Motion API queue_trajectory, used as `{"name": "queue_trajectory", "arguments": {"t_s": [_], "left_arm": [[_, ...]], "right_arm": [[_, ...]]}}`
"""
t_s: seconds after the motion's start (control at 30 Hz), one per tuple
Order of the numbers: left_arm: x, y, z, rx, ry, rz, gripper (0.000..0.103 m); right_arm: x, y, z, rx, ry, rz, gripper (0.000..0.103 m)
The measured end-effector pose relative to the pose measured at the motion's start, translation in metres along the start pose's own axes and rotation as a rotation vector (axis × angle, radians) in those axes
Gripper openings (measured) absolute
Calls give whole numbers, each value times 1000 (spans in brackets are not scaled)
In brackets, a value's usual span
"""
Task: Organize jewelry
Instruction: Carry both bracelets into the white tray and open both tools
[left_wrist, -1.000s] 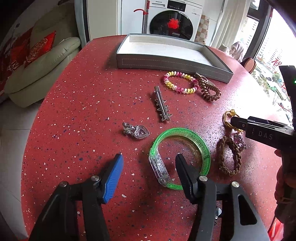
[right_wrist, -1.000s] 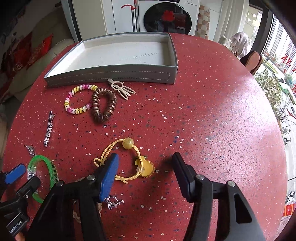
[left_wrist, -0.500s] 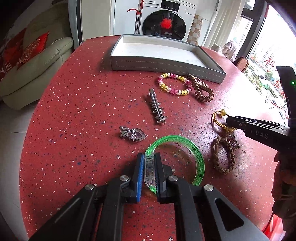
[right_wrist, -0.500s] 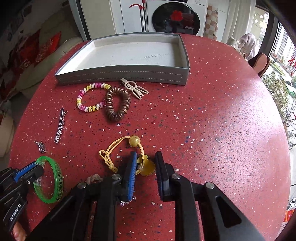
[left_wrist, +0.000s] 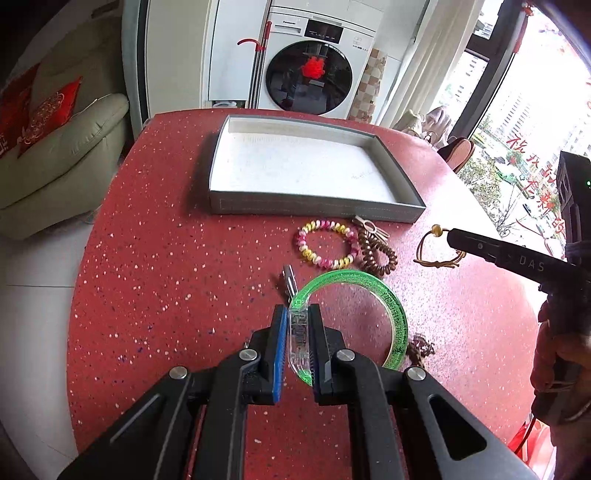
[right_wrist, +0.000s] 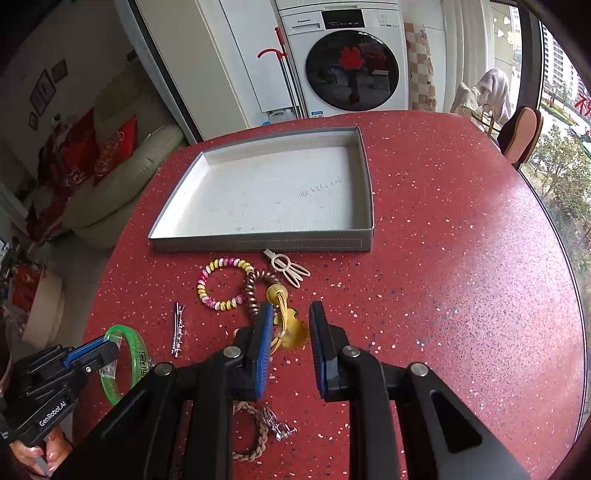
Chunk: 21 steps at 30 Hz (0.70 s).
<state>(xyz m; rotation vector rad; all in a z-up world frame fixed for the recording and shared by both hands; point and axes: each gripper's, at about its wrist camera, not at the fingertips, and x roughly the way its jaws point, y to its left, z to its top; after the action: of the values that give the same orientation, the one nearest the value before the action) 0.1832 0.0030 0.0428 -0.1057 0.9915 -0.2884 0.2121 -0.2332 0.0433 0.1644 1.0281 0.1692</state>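
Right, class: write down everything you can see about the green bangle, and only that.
The green bangle is a translucent, glittery plastic ring with a clear, colourless section along one side and dark lettering on its band. The left gripper is shut on that clear section, its blue pads pressing either side. The ring looks lifted above the red table and tilted, though that is hard to be sure of. Nothing else visibly touches it.
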Motion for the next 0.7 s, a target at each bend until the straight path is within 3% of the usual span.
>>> {"name": "queue_trajectory", "arguments": {"t_s": [0.2,0.33,0.53,0.7], "left_arm": [[-3,0,64,33,-69,23,30],[15,7,108,25,-75,44,30],[64,20,155,8,-89,87,30],[118,29,174,17,-48,118,30]], "right_arm": [[2,4,50,-8,-33,32,22],[17,-2,81,33,-30,62,22],[57,-14,110,93,9,81,22],[93,-26,117,132,43,66,22]]}}
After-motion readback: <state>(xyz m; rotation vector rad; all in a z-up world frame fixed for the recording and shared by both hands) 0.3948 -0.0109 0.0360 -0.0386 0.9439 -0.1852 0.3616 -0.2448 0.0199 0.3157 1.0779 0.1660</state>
